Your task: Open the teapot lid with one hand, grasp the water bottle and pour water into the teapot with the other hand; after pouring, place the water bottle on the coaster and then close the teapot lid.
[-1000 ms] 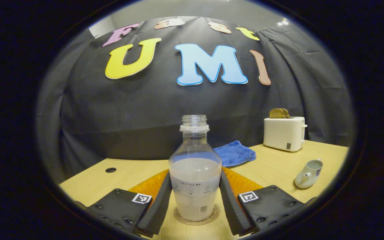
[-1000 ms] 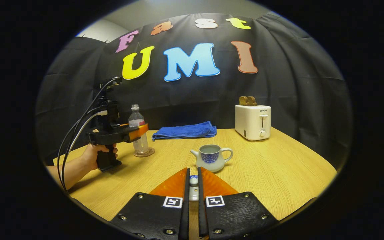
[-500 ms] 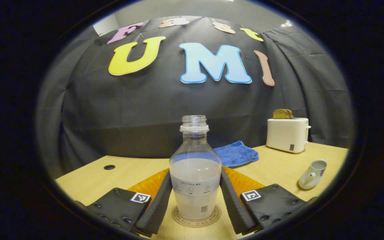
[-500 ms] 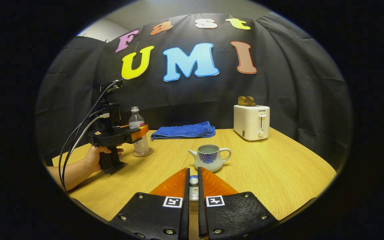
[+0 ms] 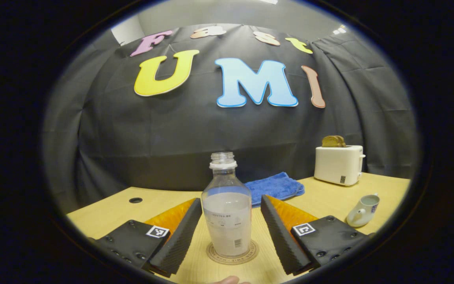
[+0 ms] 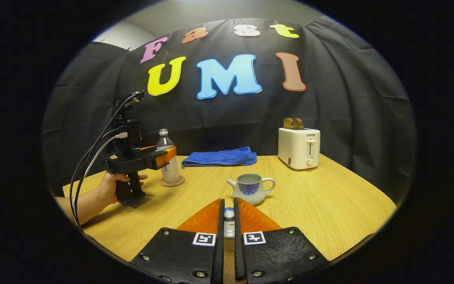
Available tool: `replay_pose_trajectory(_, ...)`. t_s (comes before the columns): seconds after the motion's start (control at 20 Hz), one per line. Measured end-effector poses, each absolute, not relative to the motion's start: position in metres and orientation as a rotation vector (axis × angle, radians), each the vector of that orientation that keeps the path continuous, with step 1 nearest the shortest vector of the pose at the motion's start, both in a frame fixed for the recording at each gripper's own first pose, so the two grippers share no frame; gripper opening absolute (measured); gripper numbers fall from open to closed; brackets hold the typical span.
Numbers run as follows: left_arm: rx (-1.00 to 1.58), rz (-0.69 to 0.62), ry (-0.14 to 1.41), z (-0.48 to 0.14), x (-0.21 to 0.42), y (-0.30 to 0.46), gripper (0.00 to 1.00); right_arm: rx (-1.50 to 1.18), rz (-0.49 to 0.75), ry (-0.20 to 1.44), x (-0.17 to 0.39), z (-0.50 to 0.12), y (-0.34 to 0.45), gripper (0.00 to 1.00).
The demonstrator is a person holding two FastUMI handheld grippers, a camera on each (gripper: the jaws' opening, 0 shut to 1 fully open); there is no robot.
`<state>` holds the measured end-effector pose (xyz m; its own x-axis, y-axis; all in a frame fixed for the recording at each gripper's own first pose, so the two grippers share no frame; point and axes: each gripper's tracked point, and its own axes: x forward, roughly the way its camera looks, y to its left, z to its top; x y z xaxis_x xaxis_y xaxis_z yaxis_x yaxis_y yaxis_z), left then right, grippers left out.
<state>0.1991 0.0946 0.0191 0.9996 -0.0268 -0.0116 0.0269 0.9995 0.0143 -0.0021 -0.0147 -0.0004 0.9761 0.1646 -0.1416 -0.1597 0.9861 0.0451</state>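
The clear water bottle (image 5: pixel 227 213), uncapped and partly full, stands upright on the round coaster (image 5: pixel 233 253). My left gripper (image 5: pixel 230 201) is open, one finger on each side of the bottle with a gap to both. In the right gripper view the same bottle (image 6: pixel 167 157) and coaster (image 6: pixel 172 182) sit at the far left, with the left gripper (image 6: pixel 160 156) held beside them by a hand (image 6: pixel 110 188). The white and blue teapot (image 6: pixel 250 188) stands open at mid-table, also at the right as teapot (image 5: pixel 363 205). My right gripper (image 6: pixel 229 202) is shut on the teapot lid (image 6: pixel 229 221), low in front of the pot.
A white toaster (image 6: pixel 298 148) with bread in it stands at the back right of the wooden table (image 6: pixel 329 209). A folded blue towel (image 6: pixel 221 157) lies along the back edge. A small round hole (image 5: pixel 135 200) is in the tabletop left of the bottle.
My left gripper's fingers have spread off the bottle and drawn back a little; the bottle stays on the coaster. The right gripper has kept its hold on the lid, almost still.
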Motion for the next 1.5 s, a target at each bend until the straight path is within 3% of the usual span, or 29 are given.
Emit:
replay_pose_trajectory(0.3,-0.007,0.012,0.004,0.020,0.153,0.101,1.00,0.039,0.143,0.092,0.002,0.015,-0.022,0.11)
replay_pose_trajectory(0.9,-0.080,0.004,-0.023,0.034,0.046,0.077,1.00,0.020,0.032,0.051,0.123,0.030,-0.034,0.11)
replay_pose_trajectory(1.5,-0.080,0.017,-0.007,0.028,0.047,0.079,1.00,-0.015,-0.010,0.097,0.160,0.006,-0.040,0.11)
